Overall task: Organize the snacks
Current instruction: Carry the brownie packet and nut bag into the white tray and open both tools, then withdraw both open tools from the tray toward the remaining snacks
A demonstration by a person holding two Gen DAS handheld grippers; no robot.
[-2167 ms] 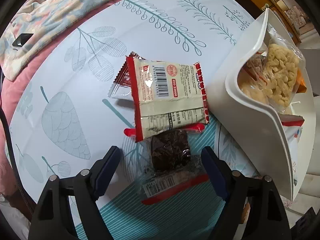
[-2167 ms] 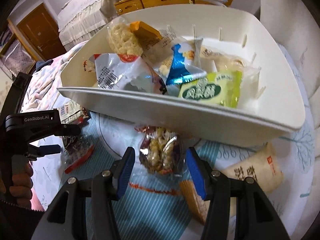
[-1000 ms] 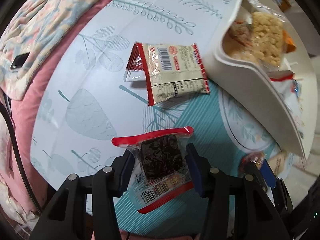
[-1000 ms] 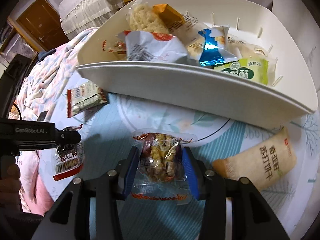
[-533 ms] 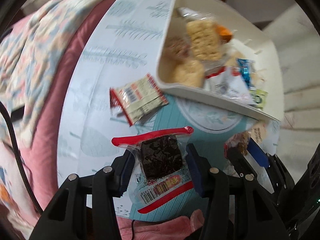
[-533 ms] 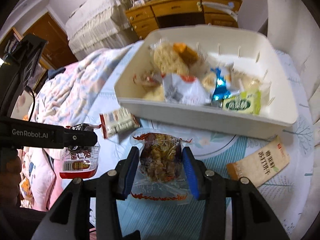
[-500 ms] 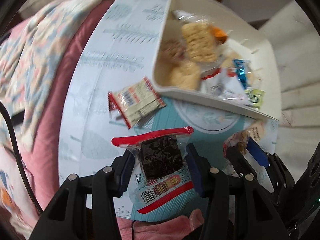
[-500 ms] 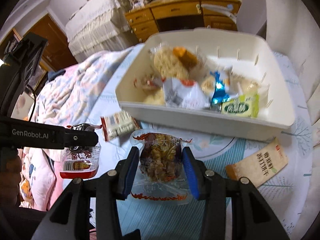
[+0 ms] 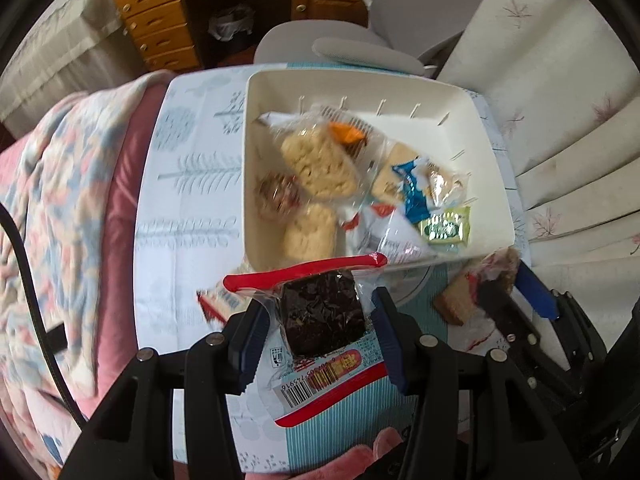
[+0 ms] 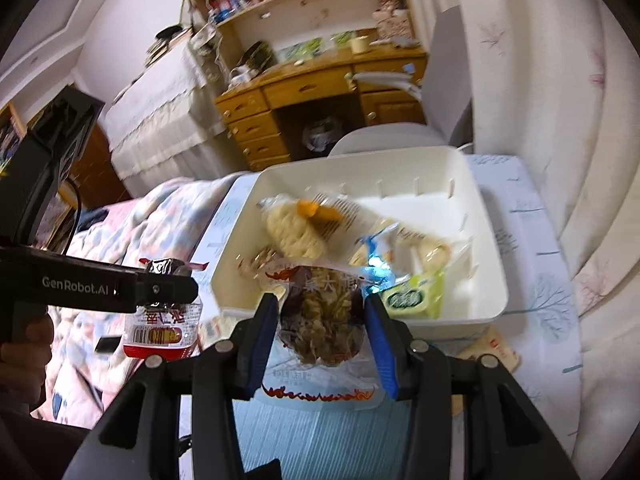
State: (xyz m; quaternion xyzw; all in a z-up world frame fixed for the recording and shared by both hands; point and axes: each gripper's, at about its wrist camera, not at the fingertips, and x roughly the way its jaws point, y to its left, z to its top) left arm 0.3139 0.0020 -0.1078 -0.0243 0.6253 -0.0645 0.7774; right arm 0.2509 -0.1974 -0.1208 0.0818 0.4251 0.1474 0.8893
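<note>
The left claw is clenching a clear packet with red edges and a dark brownie inside, holding it in the lower middle of the left wrist view, above the desk and just in front of the near rim of the white bin. In the right wrist view that same packet is hanging at the left edge, with the person's hand gripping the handle beneath it.

The right claw is grasping a clear packet of nut brittle, which is sitting in the lower middle of the right wrist view, raised over the desk and overlapping the bin's near wall. In the left wrist view it is showing at the right edge, beside a tan cracker packet lying on the desk.

The bin is sitting in the centre of both views on the leaf-printed cloth. Inside it, pale puffed-rice bars, a blue wrapper, a green packet and an orange piece are lying heaped toward its left and near side. A red-and-white packet is lying on the desk at the lower left of the bin, partly hidden by the left claw.

A floral quilt is filling the left side, and a wooden dresser is standing at the top.
</note>
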